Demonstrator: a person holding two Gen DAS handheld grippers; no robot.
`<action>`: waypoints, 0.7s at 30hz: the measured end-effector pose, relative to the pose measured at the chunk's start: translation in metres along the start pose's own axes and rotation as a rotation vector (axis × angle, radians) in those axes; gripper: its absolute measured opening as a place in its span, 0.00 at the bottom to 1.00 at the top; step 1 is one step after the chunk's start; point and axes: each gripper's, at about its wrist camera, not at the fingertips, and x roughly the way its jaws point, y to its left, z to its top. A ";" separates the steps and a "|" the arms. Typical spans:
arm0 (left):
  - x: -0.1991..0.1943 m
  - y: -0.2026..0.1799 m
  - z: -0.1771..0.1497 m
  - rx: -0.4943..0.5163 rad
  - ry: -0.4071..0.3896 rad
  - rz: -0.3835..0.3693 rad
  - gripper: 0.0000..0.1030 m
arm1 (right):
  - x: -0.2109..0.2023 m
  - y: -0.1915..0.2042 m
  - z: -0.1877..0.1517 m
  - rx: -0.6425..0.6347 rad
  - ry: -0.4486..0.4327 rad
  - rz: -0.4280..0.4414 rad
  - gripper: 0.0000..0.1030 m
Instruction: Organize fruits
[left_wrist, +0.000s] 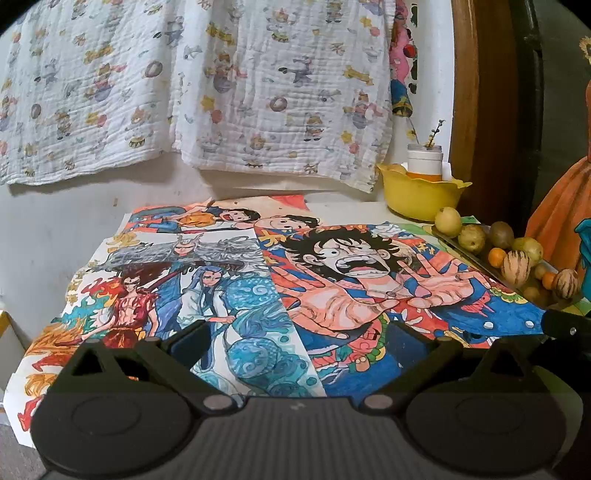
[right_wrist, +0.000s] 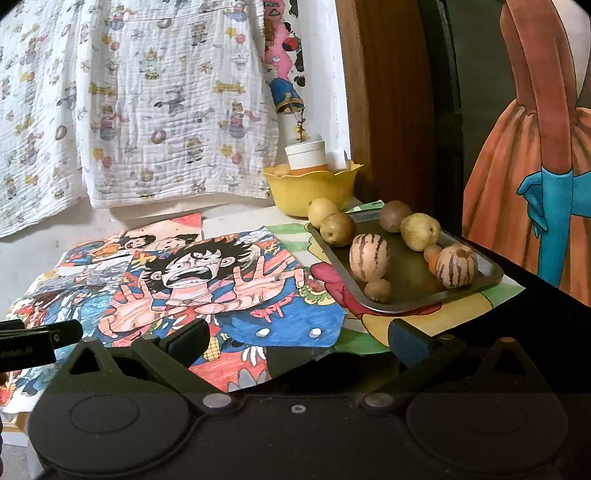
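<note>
Sitting loose on dark metal tray (right_wrist: 480, 275) at right end of table: two striped melon-like fruits (right_wrist: 369, 257), several yellow-green guava-like fruits (right_wrist: 420, 232), one brown round fruit (right_wrist: 394, 215), small orange ones (left_wrist: 496, 257) tucked between. Yellow bowl (right_wrist: 314, 192) just behind tray, already holding a white-lidded jar (right_wrist: 306, 155); likely destination, but not certain. Judging handling: round, firm, smooth skin, so prone to rolling and squirting out of a two-finger pinch; best taken across the widest middle, fingers straddling from above, moderate squeeze to avoid bruising. Striped fruits look bulkiest, probably near the limit of finger spread; small orange ones light but crowded, little room for fingers beside neighbours. Left gripper (left_wrist: 295, 339) fingers spread apart, nothing between, hovering over drawings (left_wrist: 351, 266) well away from tray. Right gripper (right_wrist: 299, 339) likewise spread and empty, near tray's front edge. Hard to make out: orange fruits mostly hidden behind right striped fruit in right view; bowl contents beyond jar unclear; tray's far corner cut off in left view; fruit species uncertain.
</note>
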 end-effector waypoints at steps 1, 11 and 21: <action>-0.001 0.000 0.000 -0.001 0.000 -0.001 0.99 | 0.000 0.000 0.000 0.000 0.001 0.001 0.99; -0.004 0.000 -0.001 -0.004 -0.003 0.001 0.99 | -0.001 0.002 -0.001 -0.002 0.007 0.004 0.99; -0.006 -0.002 -0.001 -0.003 -0.008 0.004 0.99 | -0.002 0.002 -0.002 -0.003 0.005 0.006 0.99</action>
